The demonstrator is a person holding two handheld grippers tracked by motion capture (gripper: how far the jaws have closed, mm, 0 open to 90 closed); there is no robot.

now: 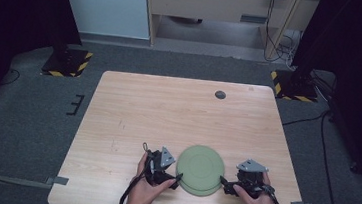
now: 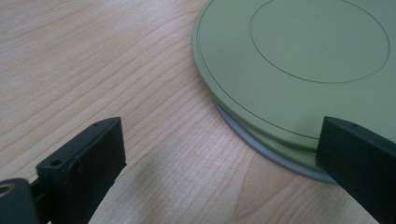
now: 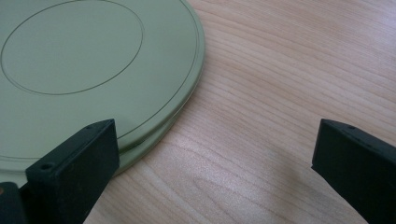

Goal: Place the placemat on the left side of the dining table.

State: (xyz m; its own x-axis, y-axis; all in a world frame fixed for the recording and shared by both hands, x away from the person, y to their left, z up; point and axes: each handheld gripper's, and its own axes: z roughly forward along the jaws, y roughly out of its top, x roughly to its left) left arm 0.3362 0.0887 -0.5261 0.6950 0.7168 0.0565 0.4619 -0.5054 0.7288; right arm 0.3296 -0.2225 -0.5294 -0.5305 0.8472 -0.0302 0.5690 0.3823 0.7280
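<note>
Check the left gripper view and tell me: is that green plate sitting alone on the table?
No: the green plate lies on top of another plate, whose grey rim sticks out beneath its edge.

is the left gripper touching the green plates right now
Cannot tell. In the left gripper view, one jaw of the open left gripper overlaps the rim of the stacked green plates, but neither contact nor a gap shows plainly.

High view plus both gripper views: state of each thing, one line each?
Left gripper: open, jaws wide apart, at the plates' left edge.
Right gripper: open, jaws wide apart, at the plates' right edge.
Top plate: upside down, flat on the lower plate, shifted slightly off it.
Lower plate: flat on the table, its rim showing under the top one.
</note>
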